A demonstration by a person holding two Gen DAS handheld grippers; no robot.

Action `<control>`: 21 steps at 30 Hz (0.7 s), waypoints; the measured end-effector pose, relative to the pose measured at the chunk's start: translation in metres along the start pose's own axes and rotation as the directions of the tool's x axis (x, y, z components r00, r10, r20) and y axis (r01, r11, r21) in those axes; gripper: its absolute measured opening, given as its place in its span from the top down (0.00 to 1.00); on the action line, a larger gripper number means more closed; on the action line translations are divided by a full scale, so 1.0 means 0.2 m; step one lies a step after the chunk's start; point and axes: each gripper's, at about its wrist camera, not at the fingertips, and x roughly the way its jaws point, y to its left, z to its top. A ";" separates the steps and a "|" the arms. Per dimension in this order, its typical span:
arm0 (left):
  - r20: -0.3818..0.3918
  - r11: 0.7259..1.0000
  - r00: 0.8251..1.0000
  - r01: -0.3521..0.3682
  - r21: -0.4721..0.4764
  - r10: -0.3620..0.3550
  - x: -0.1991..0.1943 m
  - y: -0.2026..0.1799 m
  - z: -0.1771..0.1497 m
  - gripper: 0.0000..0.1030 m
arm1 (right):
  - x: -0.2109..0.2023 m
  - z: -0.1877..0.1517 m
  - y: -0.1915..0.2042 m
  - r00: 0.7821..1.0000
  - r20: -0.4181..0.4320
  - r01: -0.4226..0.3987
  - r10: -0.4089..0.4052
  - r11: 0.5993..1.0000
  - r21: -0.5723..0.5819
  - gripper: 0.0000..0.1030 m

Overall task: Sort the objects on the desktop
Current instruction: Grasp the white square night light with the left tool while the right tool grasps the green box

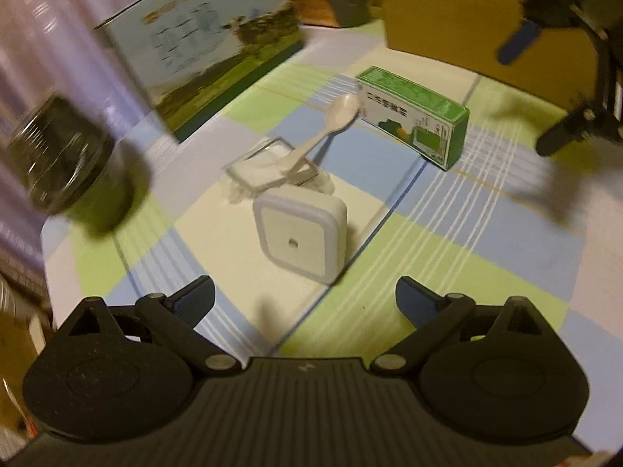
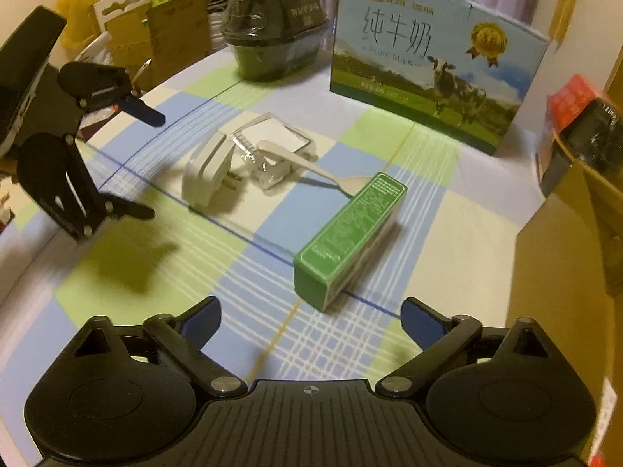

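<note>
1. Four small things lie together on the checked tablecloth (image 2: 117, 272), which is patterned in blue, green and cream squares with thin white lines.
2. One is a white square night light (image 1: 300, 237): a rounded block with a paler border and a small dark dot in the middle of its face. In the right wrist view it stands on edge, its plug prongs pointing toward the clear packet.
3. Just behind it lies a clear plastic packet (image 2: 272, 140), flat and square with a white inside.
4. A white plastic spoon (image 1: 331, 124) rests with its handle on that packet and its bowl right against the green box.
5. The green box (image 2: 350, 233) is long and narrow, with fine white print on its top face and a white side bearing dark lettering. It lies on its long side, near the right gripper.
6. Both tools hover over the cloth. The left gripper (image 1: 303, 299) has its blue-padded jaws spread wide with nothing between them; the night light sits just ahead.
7. The right gripper (image 2: 311, 315) is likewise spread and empty, the near end of the green box just in front of its fingers.
8. At the back stand a large milk carton (image 2: 436, 58) printed with a cow and meadow, and a dark wrapped container (image 2: 272, 39).
</note>
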 end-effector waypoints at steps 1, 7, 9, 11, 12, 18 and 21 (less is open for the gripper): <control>0.000 1.000 1.000 0.006 0.020 -0.006 0.02 0.00 0.01 0.07 | 0.02 0.02 -0.01 1.000 -0.009 -0.001 0.001 1.000 0.010 0.12; 0.021 0.994 0.997 0.067 0.088 -0.069 0.12 0.03 0.05 0.09 | 0.13 0.09 -0.02 0.997 -0.074 0.004 -0.002 1.000 0.022 0.19; 0.024 0.992 0.997 0.069 0.106 -0.072 0.15 0.04 0.07 0.10 | 0.16 0.11 -0.02 0.996 -0.094 0.005 -0.005 1.000 0.000 0.20; 0.030 0.989 0.997 0.073 0.126 -0.077 0.16 0.05 0.08 0.11 | 0.19 0.14 -0.03 0.993 -0.116 -0.003 0.003 1.000 -0.003 0.21; 0.032 0.988 0.996 0.076 0.132 -0.081 0.16 0.06 0.09 0.12 | 0.21 0.15 -0.04 0.992 -0.127 -0.008 0.008 1.000 0.007 0.21; 0.021 0.984 0.993 0.115 0.134 -0.119 0.21 0.12 0.12 0.27 | 0.33 0.20 -0.08 0.982 -0.187 -0.016 0.039 0.992 0.122 0.31; 0.013 0.981 0.991 0.127 0.145 -0.130 0.23 0.12 0.12 0.28 | 0.36 0.21 -0.05 0.977 -0.210 -0.005 0.027 0.994 0.108 0.41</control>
